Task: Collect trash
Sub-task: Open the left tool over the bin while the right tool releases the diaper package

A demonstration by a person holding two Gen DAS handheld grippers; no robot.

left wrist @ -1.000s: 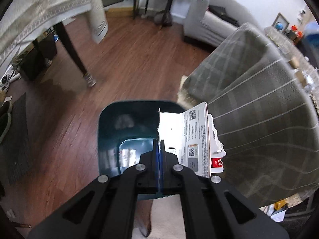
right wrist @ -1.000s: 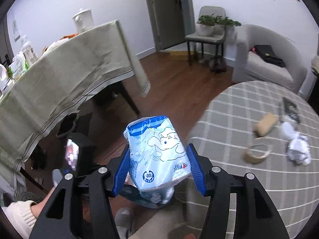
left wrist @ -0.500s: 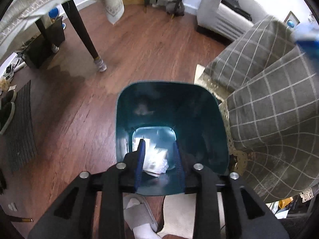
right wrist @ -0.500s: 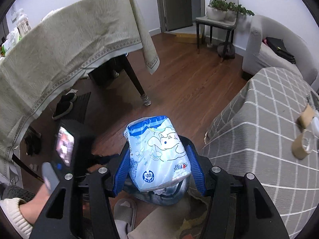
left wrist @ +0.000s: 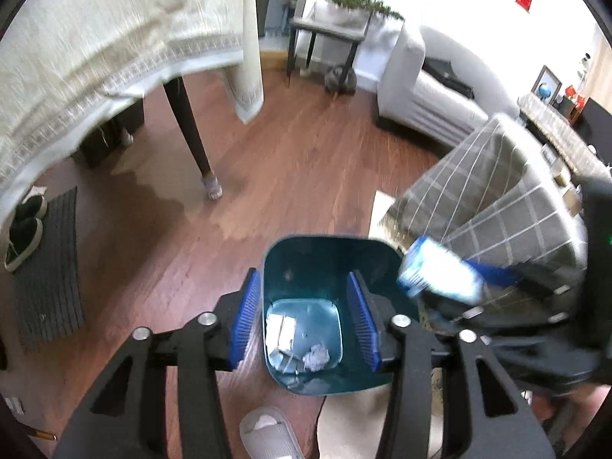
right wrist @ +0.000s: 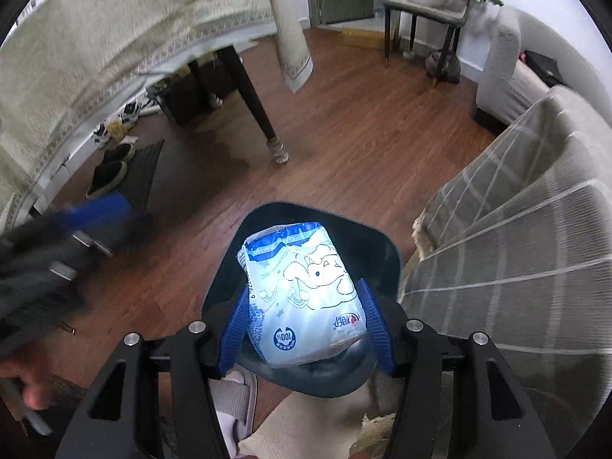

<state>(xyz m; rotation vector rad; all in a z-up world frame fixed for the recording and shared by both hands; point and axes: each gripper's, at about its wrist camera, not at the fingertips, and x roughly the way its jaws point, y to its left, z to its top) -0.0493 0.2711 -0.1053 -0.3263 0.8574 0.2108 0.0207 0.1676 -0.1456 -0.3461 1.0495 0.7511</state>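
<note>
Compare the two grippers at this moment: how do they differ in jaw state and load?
The left gripper has its jaws spread wide with nothing between them; the right gripper is closed on a blue-and-white packet. The left frames the teal bin and the paper scraps lying inside; the right holds its packet over the bin's mouth. Both have blue finger pads and point down at the bin.

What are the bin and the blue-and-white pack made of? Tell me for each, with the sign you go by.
Bin: looks like moulded plastic, dark teal, glossy; light glares off its smooth inner walls.
Blue-and-white pack in the right gripper: seems thin printed plastic film, shiny; it shows creases and highlights.
</note>
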